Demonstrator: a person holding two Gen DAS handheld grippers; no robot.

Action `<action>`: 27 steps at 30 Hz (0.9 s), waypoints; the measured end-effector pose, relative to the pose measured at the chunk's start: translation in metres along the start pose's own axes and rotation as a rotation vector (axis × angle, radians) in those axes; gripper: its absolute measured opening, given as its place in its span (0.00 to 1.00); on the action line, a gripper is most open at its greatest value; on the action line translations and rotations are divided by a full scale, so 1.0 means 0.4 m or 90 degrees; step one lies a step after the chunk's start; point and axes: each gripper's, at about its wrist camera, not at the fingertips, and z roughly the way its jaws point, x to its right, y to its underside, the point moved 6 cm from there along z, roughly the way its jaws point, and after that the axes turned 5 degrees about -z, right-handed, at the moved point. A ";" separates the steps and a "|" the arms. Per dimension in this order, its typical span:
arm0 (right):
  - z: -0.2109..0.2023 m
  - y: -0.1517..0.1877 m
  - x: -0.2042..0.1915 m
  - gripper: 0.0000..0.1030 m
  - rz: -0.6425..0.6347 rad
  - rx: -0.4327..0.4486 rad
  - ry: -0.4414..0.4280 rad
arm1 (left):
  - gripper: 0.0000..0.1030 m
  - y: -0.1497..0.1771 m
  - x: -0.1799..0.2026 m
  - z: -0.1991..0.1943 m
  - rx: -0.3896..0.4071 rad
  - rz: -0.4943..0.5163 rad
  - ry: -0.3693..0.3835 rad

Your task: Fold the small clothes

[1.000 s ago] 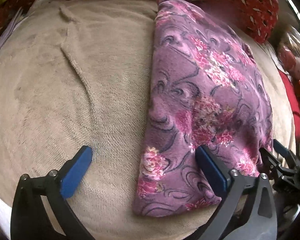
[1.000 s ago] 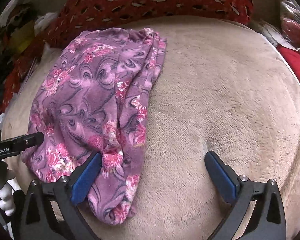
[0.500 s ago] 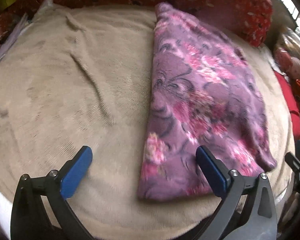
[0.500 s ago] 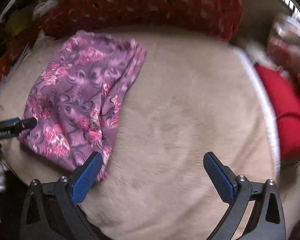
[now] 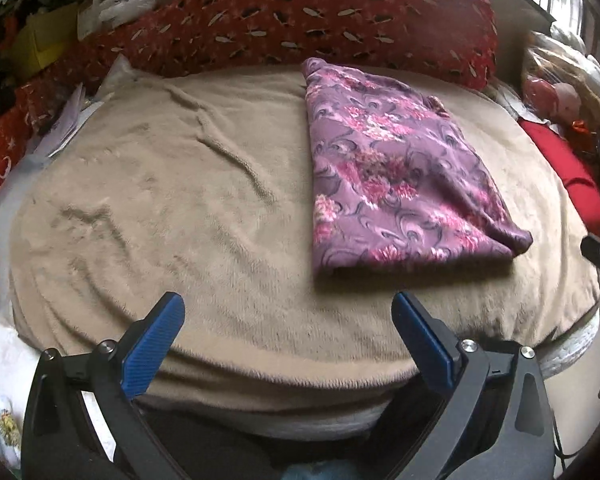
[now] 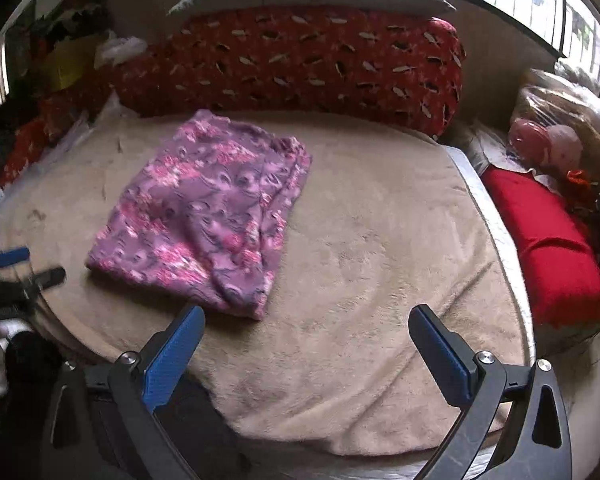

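Beige blanket (image 6: 380,248), red bolster (image 6: 300,60), bright window (image 6: 540,8).

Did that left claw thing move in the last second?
Yes. The left gripper has pulled back toward the near edge of the beige blanket: its right finger, earlier over the purple cloth, now sits short of it.

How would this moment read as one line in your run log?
left gripper: open, empty | right gripper: open, empty | purple floral garment: folded on beige blanket
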 end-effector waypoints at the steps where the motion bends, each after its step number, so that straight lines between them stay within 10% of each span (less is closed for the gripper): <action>1: -0.007 0.001 -0.005 1.00 0.002 0.005 -0.002 | 1.00 -0.001 0.001 -0.002 0.000 -0.002 -0.003; 14: -0.098 -0.007 0.022 1.00 -0.147 0.089 0.149 | 1.00 -0.006 0.050 -0.055 0.026 -0.012 -0.012; 27: -0.076 0.034 -0.061 1.00 -0.040 0.061 -0.014 | 1.00 -0.008 0.106 -0.092 0.035 0.004 0.019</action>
